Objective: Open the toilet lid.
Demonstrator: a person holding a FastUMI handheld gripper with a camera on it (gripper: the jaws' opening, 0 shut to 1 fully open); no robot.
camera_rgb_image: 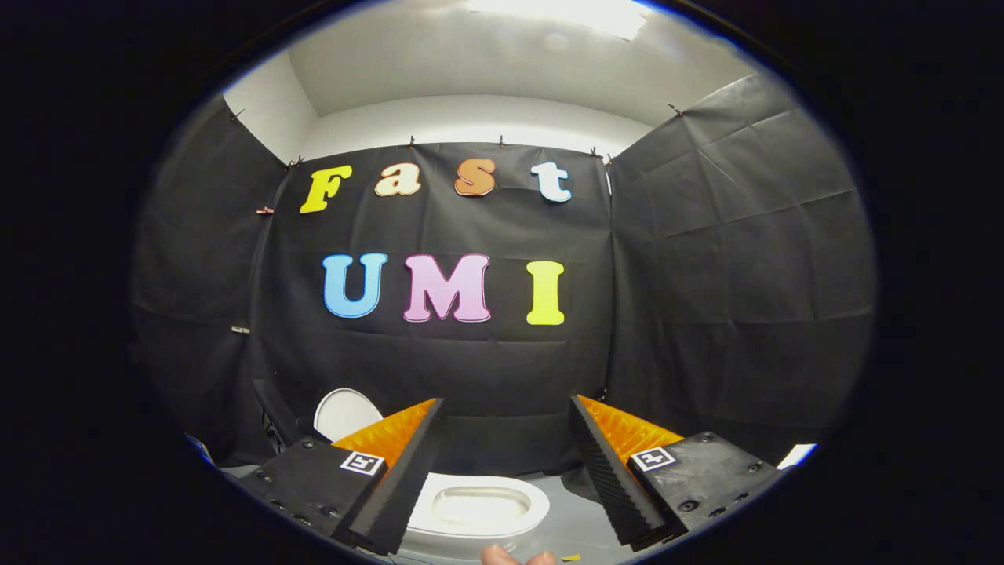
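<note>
Gripper (506,408) spread wide, nothing between the fingers, no contact with anything. Pointing at the black cloth wall (502,369) of the booth, tips raised well above the floor.

Toilet seat (480,508) low between the two fingers, below and slightly ahead of the tips, closer to the left finger (part of its left rim hidden behind that finger). White oval ring, bowl opening visible through the middle, lying flat. Well clear of both fingers, no touch.

Toilet lid (345,413) white, rounded, standing upright behind and left of the seat, peeking out just past the outer side of the left finger. Leaning back toward the cloth wall; lower part hidden behind the left finger body. So lid already up, seat exposed.

Square black-and-white marker tags on top of both finger bodies: left tag (362,462), right tag (653,458).

Fingertips (518,556) of a person visible just below the seat's near edge, between the two fingers, cropped so little more to tell.

Grey floor (572,522) around the toilet, to the right of the seat and under the right finger. Small yellow scrap (571,558) on the floor near the fingertips, too small to identify. White ceiling (486,71) with a bright light panel (572,12) above the cloth walls.
</note>
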